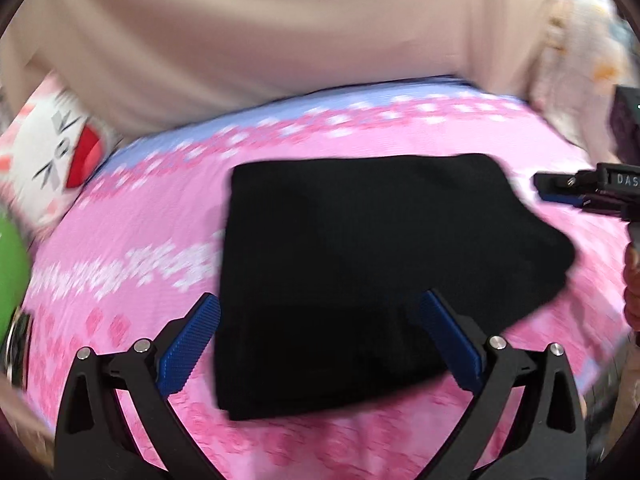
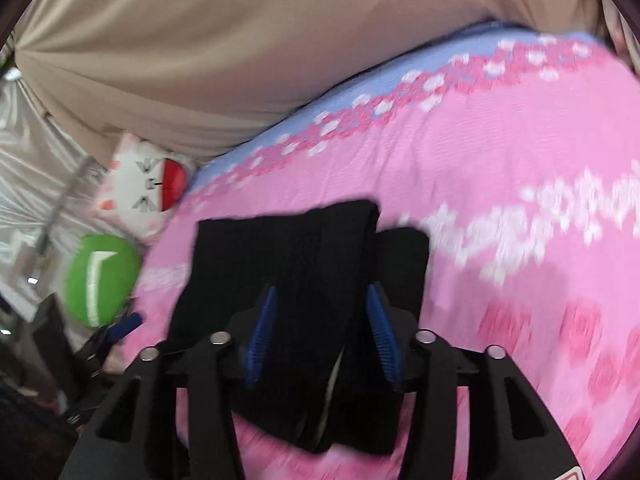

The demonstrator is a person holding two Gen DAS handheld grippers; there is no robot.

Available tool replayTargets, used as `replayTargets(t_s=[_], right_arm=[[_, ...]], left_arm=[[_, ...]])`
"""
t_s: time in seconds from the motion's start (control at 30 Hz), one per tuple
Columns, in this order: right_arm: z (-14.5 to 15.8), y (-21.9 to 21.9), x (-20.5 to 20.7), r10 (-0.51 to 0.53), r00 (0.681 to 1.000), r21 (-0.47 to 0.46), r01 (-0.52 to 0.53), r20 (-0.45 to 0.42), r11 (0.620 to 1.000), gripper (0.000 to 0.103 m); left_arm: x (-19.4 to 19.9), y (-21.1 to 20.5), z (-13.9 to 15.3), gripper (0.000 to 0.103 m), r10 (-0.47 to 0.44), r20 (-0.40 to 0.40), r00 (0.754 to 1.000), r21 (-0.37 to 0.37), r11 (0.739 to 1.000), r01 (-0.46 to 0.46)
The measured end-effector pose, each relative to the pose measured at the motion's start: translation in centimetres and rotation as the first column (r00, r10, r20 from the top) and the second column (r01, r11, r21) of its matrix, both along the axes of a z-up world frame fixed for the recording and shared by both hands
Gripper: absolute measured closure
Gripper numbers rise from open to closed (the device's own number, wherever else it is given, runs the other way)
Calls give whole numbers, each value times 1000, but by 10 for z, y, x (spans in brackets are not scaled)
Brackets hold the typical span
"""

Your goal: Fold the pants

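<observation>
Black pants point(image 1: 360, 264) lie folded into a compact rectangle on a pink flowered bedspread point(image 1: 120, 280). My left gripper point(image 1: 320, 298) hovers over their near edge, open wide, its blue pads point(image 1: 188, 344) clear of the cloth on both sides. In the right wrist view the same pants point(image 2: 304, 256) show as stacked folded layers. My right gripper point(image 2: 322, 289) stands open above them, with the pads not pressing on the cloth. From the left wrist view the right gripper point(image 1: 560, 192) sits just off the pants' far right corner, apart from them.
A white cat-face cushion with a red patch point(image 1: 60, 148) and a green ball-like object point(image 2: 100, 280) sit at the bed's left side. Beige fabric point(image 1: 280, 20) hangs behind the bed. A hand point(image 1: 632, 292) shows at the right edge.
</observation>
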State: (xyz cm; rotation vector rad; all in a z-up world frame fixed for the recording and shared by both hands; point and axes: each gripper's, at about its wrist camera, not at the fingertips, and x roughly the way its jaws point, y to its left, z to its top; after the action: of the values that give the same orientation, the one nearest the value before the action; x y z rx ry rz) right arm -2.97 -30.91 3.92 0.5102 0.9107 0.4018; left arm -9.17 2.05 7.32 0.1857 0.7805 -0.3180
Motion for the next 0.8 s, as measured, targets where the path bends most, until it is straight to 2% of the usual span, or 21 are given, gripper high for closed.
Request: replayTargets(t_s=[0.1,0.2,0.27,0.3,0.33,0.4,0.47,0.53,0.57,0.6,0.63,0.67,0.7,0.73,0.77,0.8], right_arm=[[-15,1,-26,59,997,75,-55,-54,996,54],[-33,8,-34,90,991,131,-77,-101,988,54],[-38,6,-30,89,991,151,-73,-101,986,61],[-39,5,-28,91,991,162,-75,-94,984,75],[-39,4,-25,96,991,171,-79,-89,982,82],[-36,2,-18,113,991,224,-94,-76,970,89],[-27,1,-15,127,991,264,-111,-45,958,90],[-18,7,-13,142,990,255,-131,-25,958,90],[-16,10,-12,145,989,245,-136,-23,960,90],[-13,14,-9,147,989,221,-138,-21,965,90],[-11,16,-8,147,989,203,-139,-24,969,85],[-11,18,-7,149,988,193,-141,-30,971,84],[-12,18,-6,149,988,192,-139,-37,972,82],[-11,15,-6,138,990,193,-128,-38,973,74],[-10,10,-8,123,992,203,-114,-29,973,70],[-10,5,-12,107,994,221,-101,-15,970,59]], left_arm=[[-15,-28,0,5,-121,13,993,10,993,121],[-29,-62,-9,5,-223,21,975,50,974,222],[-39,-86,-18,5,-295,28,955,81,953,292],[-40,-93,-21,5,-313,29,949,89,947,309],[-42,-102,-25,5,-338,29,941,97,937,334],[-45,-121,-36,5,-375,20,927,130,920,369],[-44,-132,-42,5,-385,21,923,148,914,378],[-42,-141,-43,7,-394,34,919,151,911,385],[-38,-144,-45,13,-393,39,919,134,913,385],[-30,-145,-47,32,-372,24,928,130,921,367],[-25,-143,-48,46,-348,18,937,129,930,343],[-18,-138,-46,51,-334,9,943,98,938,331],[-12,-131,-42,68,-322,0,947,56,945,321],[-7,-123,-37,78,-315,-17,949,11,949,315],[1,-111,-31,81,-319,-45,947,-66,947,316],[7,-102,-28,84,-318,-63,946,-122,943,309]])
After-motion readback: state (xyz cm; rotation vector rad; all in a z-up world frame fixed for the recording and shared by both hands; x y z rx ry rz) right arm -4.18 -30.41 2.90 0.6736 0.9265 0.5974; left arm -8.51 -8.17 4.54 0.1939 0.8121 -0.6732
